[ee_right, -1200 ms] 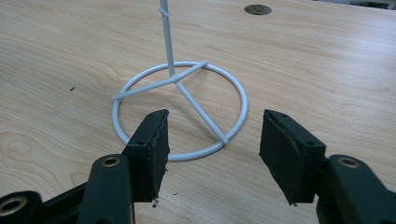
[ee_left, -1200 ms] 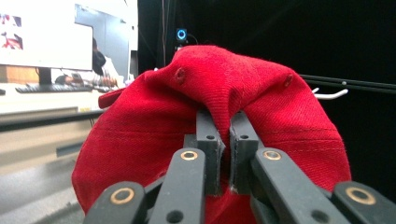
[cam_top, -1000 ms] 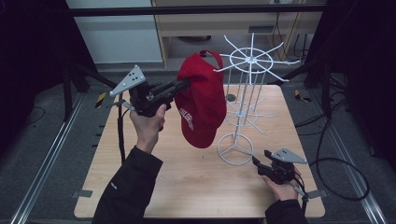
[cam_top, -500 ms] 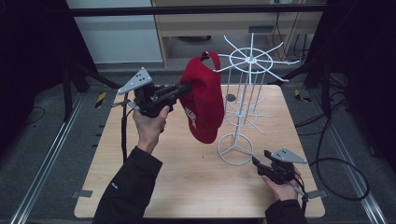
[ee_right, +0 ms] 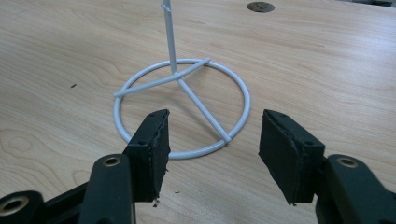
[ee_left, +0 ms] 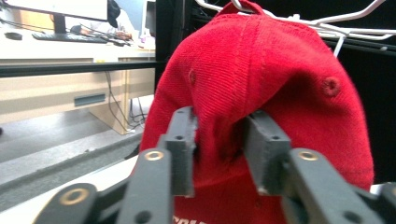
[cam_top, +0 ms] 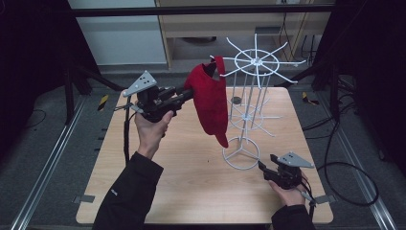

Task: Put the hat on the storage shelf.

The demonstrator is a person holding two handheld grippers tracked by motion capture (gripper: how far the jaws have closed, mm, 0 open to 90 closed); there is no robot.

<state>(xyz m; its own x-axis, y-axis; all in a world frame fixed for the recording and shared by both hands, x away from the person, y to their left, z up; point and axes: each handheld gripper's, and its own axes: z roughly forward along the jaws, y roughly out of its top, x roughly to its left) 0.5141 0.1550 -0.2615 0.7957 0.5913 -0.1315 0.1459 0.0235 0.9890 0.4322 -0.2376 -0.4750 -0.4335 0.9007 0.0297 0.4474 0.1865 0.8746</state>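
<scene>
Fingers: left gripper [cam_top: 187, 93] pinches red cap [cam_top: 209, 98], raised against white wire rack [cam_top: 256, 62]; right gripper [cam_top: 262, 166] spread wide, empty, low over table [cam_top: 158, 182] beside rack's ring base.

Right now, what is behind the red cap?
Behind the red cap stands the white wire rack; the cap's strap loops over one prong. The cap covers that prong's inner length.

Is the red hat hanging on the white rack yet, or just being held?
Cannot tell: the hat is pinched in the left gripper, its strap at a rack arm.
</scene>
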